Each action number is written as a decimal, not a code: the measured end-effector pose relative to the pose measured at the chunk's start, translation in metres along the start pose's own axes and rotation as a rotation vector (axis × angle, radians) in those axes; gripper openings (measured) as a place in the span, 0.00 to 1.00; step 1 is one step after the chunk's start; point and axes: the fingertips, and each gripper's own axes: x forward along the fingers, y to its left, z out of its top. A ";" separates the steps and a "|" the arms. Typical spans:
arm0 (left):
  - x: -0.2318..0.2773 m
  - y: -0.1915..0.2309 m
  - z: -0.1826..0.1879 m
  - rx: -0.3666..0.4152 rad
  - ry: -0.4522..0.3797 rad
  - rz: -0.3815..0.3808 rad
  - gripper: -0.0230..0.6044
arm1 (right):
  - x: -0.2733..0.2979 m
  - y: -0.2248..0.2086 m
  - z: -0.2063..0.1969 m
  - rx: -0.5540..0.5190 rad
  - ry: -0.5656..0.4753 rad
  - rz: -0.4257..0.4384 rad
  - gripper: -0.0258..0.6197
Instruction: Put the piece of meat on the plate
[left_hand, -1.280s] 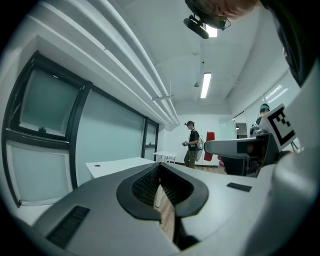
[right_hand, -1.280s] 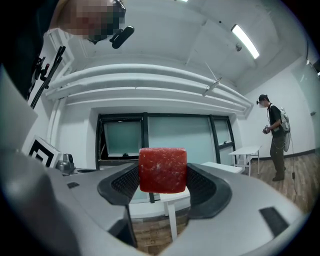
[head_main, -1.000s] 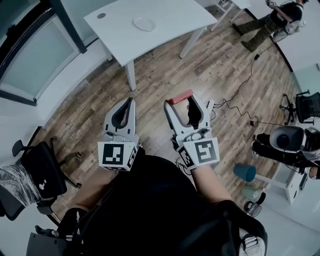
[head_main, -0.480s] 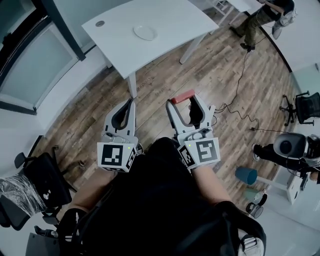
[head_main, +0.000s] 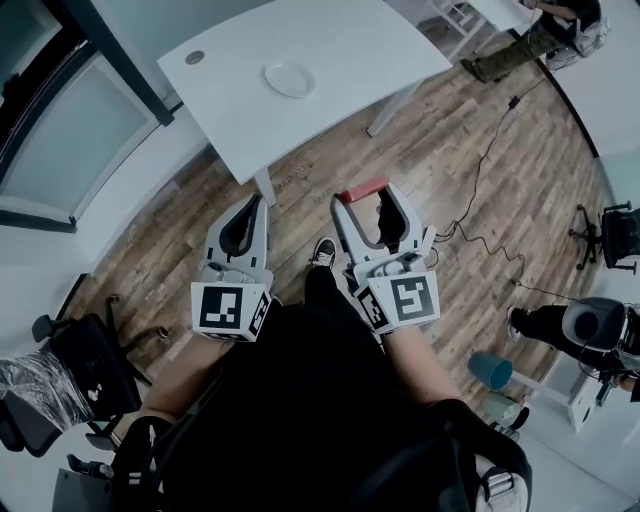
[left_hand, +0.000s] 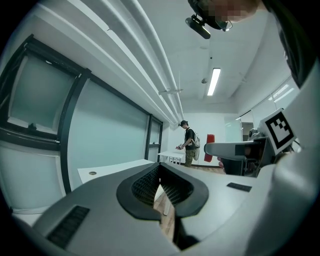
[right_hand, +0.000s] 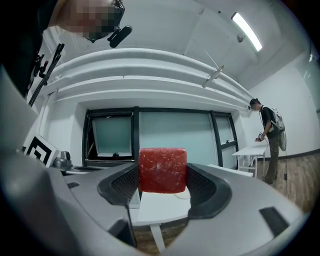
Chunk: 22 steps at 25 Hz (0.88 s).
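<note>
— Red piece of meat (right_hand: 162, 170), where's it at? On the plate (head_main: 289, 78) or not?

— Nope, not on it. It's pinched in the right tongs (head_main: 365, 197), one jaw pressed on each side, held up in the air over the wooden floor (head_main: 430, 130). The plate is bare and sits on the white counter (head_main: 330, 60), well apart from the meat and out in front of it.

— ok and the left tongs (head_main: 256, 203)?

— Jaws together with nothing between them, just hanging beside the right ones at about the same height. Both point toward the counter.

— anything else around?

— The wearer's shoe (head_main: 322, 250) pokes out between the two tongs, there's a black office chair (head_main: 80, 360) off to the left, and a person with a backpack (right_hand: 267, 135) stands at another table far back in the room.
</note>
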 end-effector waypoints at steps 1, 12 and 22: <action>0.012 0.000 0.002 0.001 0.000 0.004 0.04 | 0.009 -0.011 0.002 -0.001 -0.002 0.005 0.49; 0.138 -0.021 0.013 0.019 0.008 0.051 0.04 | 0.080 -0.108 0.016 0.012 -0.003 0.114 0.49; 0.174 -0.023 0.019 0.057 0.033 0.151 0.04 | 0.117 -0.138 0.018 0.067 -0.010 0.229 0.49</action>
